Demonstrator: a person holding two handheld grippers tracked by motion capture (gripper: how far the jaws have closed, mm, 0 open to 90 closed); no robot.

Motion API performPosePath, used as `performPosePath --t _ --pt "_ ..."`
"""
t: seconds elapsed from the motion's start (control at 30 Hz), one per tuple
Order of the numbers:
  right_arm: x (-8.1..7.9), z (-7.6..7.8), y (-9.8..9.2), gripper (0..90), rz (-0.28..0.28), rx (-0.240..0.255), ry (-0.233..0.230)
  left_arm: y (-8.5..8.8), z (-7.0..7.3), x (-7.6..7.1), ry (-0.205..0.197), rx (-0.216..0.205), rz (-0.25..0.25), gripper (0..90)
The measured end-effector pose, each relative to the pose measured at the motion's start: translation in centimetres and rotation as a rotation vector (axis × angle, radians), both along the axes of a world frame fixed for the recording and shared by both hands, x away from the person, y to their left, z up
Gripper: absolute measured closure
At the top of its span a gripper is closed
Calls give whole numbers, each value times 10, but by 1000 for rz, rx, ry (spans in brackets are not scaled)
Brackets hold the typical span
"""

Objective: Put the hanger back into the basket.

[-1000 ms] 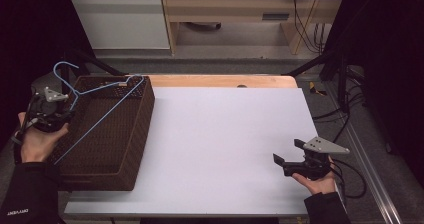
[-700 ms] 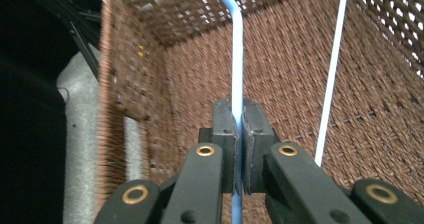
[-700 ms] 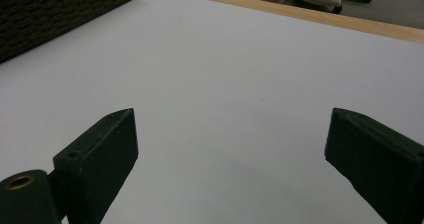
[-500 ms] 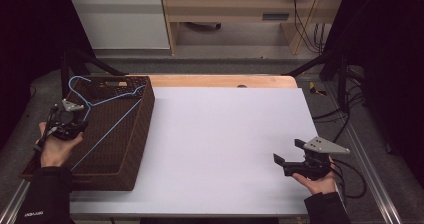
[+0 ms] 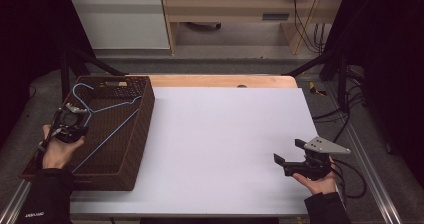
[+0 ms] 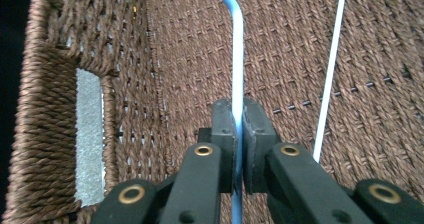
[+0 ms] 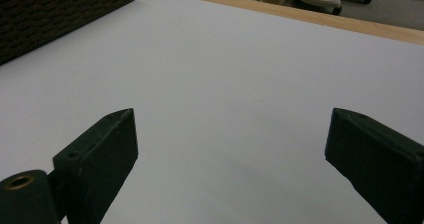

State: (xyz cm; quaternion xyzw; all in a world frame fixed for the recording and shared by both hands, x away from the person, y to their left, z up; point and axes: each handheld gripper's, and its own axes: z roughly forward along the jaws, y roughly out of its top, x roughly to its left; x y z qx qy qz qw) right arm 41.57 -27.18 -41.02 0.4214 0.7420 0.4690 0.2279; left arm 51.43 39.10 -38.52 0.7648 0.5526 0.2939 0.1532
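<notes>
A blue wire hanger (image 5: 107, 118) lies inside a brown woven basket (image 5: 131, 144) at the table's left side. My left gripper (image 5: 70, 124) is shut on the hanger's wire near the basket's left wall. In the left gripper view the blue hanger wire (image 6: 238, 64) runs up between the closed pads (image 6: 223, 134), and a second stretch of the hanger (image 6: 330, 79) crosses the basket floor (image 6: 300, 44). My right gripper (image 5: 290, 159) rests open near the table's front right, with nothing between its fingers (image 7: 100, 154).
The white table top (image 5: 220, 134) spreads between basket and right hand, with a wooden strip (image 5: 220, 80) along its far edge. The basket's corner (image 7: 50, 14) appears at the far left in the right gripper view. Cables (image 5: 350, 169) trail off the table's right side.
The left gripper has lowered the hanger from above the basket's left rim down into the basket. The basket itself has shifted. The right gripper has stayed still.
</notes>
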Motion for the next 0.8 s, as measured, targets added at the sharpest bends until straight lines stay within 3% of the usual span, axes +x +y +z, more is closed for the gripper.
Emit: performPosePath --t 0.17,0.2,0.23,0.27,0.3,0.33,0.43,0.53,0.57,0.67,0.8 --pt "0 0 0 73 -1 5 0 3 14 -9 -60 -48 0 724" --pt "-1 1 0 73 -6 11 2 3 22 -15 -106 -84 -10 677" --pt "-1 1 0 73 -6 11 2 3 22 -15 -106 -84 -10 651" --pt "-1 1 0 74 -8 12 -2 0 30 -22 -165 -133 -27 623" --pt "-1 1 0 74 -8 12 -2 0 30 -22 -165 -133 -27 602" --pt "-1 1 -1 74 -8 16 -4 -5 37 -30 -203 -177 -55 581" --pt "-1 2 -1 73 -5 14 -11 -12 43 -36 -235 -209 -89 548" --pt "-1 3 -1 73 -8 23 -12 -27 51 -47 -290 -274 -155 462" --pt "-1 3 -1 73 -8 23 -12 -27 51 -47 -290 -274 -155 448" --pt "-2 3 -2 71 -7 20 -14 -42 58 -56 -353 -343 -203 402" --pt "-2 4 -2 71 -12 27 -19 -59 61 -65 -383 -393 -263 332"
